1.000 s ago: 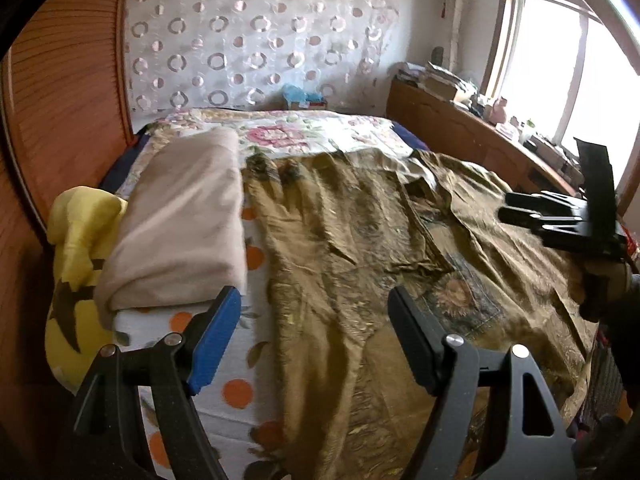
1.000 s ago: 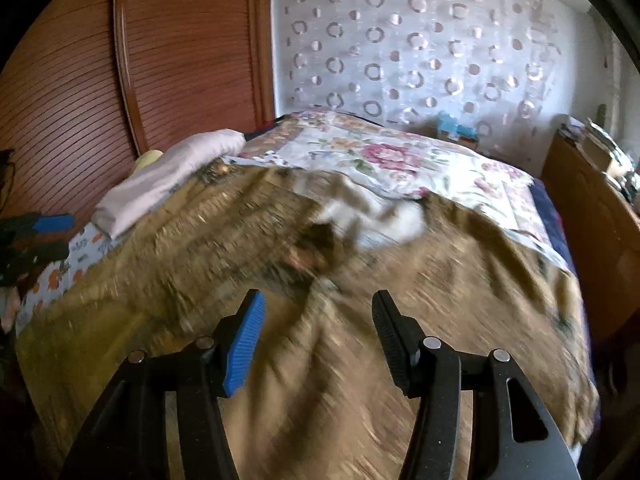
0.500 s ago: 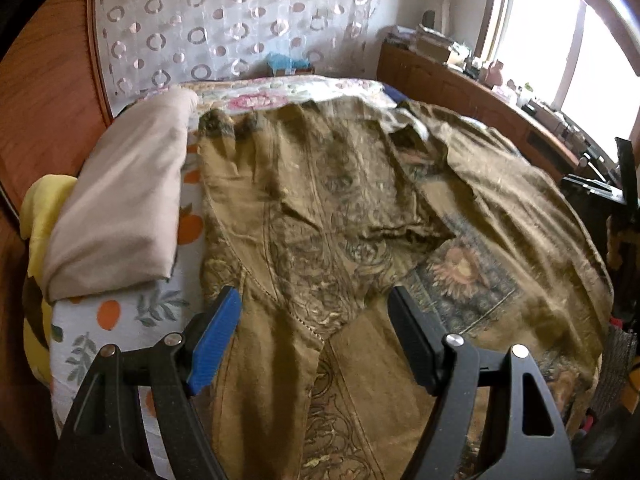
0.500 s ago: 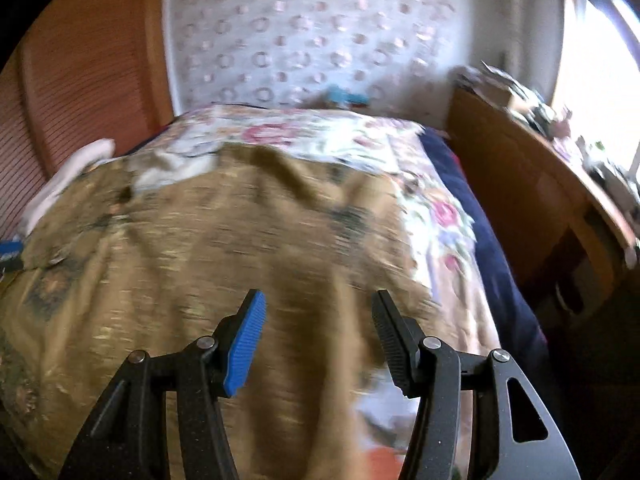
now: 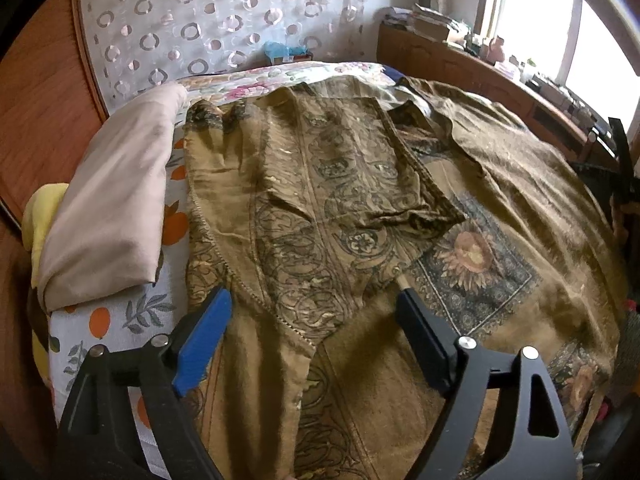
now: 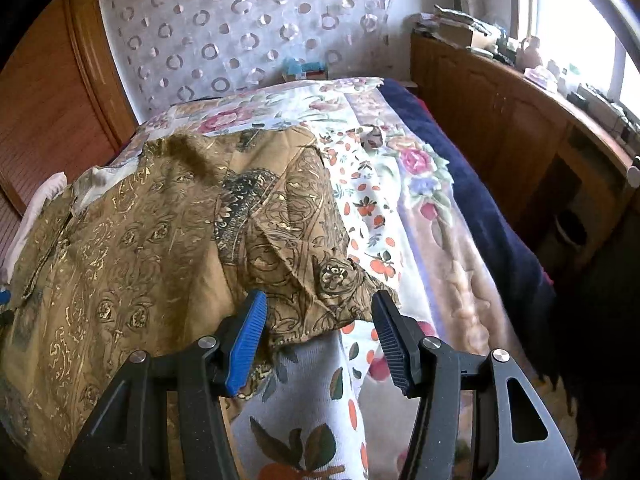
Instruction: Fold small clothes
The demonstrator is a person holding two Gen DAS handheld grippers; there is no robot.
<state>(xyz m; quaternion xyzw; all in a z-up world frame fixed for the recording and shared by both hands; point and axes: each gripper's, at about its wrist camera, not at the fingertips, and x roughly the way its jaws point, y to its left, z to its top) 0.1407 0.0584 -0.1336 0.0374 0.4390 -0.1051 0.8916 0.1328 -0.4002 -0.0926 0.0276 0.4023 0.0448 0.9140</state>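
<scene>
An olive-gold patterned garment (image 5: pixel 320 208) lies spread over the bed, one flap folded across its middle. My left gripper (image 5: pixel 316 312) hovers over its near left part with the jaws opening. Cloth lies below them, but neither pad presses on it. In the right wrist view the garment (image 6: pixel 160 240) ends in a rumpled corner (image 6: pixel 332 280) near the bed's right side. My right gripper (image 6: pixel 320 316) stands open just above that corner, a finger on each side and the pads apart from the cloth.
A folded beige cloth (image 5: pixel 112 208) and a yellow item (image 5: pixel 38 216) lie at the bed's left on an orange-print sheet (image 5: pixel 120 320). A floral quilt (image 6: pixel 280 112) and a navy blanket (image 6: pixel 480 208) cover the right side. A wooden cabinet (image 6: pixel 500 112) runs along under the window.
The left gripper came closer and lower over the garment, and its jaws stand wider. The right gripper swung from the garment's middle to its right corner at the bed's edge.
</scene>
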